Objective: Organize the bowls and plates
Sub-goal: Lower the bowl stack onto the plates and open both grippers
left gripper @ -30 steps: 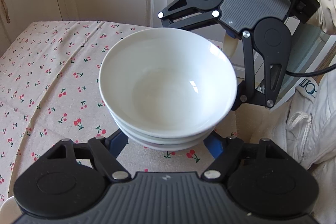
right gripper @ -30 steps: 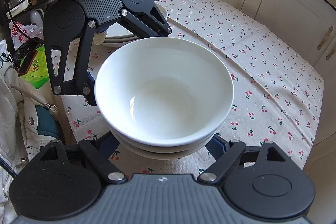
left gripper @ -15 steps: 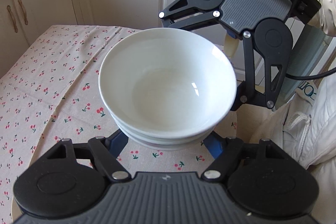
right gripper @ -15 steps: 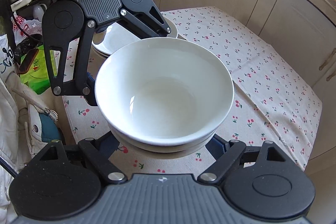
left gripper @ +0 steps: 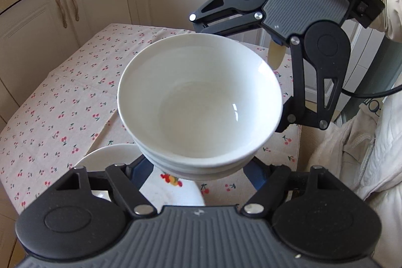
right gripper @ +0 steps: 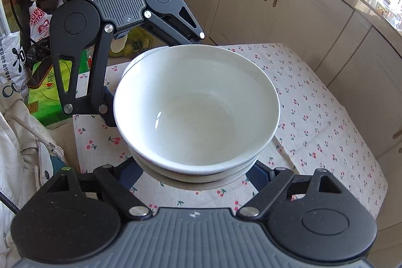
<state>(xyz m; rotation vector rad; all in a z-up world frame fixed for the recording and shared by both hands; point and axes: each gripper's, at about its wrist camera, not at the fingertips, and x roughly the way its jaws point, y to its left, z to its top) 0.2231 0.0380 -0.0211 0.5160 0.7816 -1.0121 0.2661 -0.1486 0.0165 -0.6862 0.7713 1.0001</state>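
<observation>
A stack of white bowls point(left gripper: 199, 107) fills the middle of both pictures. The top bowl sits inside the ones under it, and it is empty and shiny. The stack is up in the air, above the table.

The left gripper point(left gripper: 198, 171) is at the bottom of the left wrist picture. Its two blue fingers point(left gripper: 139, 171) are spread wide, one on each side of the bottom of the stack, and they press on it. The right gripper point(right gripper: 194, 173) does the same thing in its own picture, with its blue fingers point(right gripper: 258, 176) wide apart and snug on the low part of the stack. So both grippers grip the bowls, from opposite sides. Each one shows up in the top of the other's picture, across the bowls.

Under the stack, at the lower left of the left wrist picture, lies a white plate point(left gripper: 105, 157) with a small fruit picture on it. It lies on a tablecloth point(left gripper: 62, 102) with little red cherries. Pale cupboard doors point(left gripper: 32, 27) stand behind the table. A white jacket point(left gripper: 377, 150) is at the right edge.
</observation>
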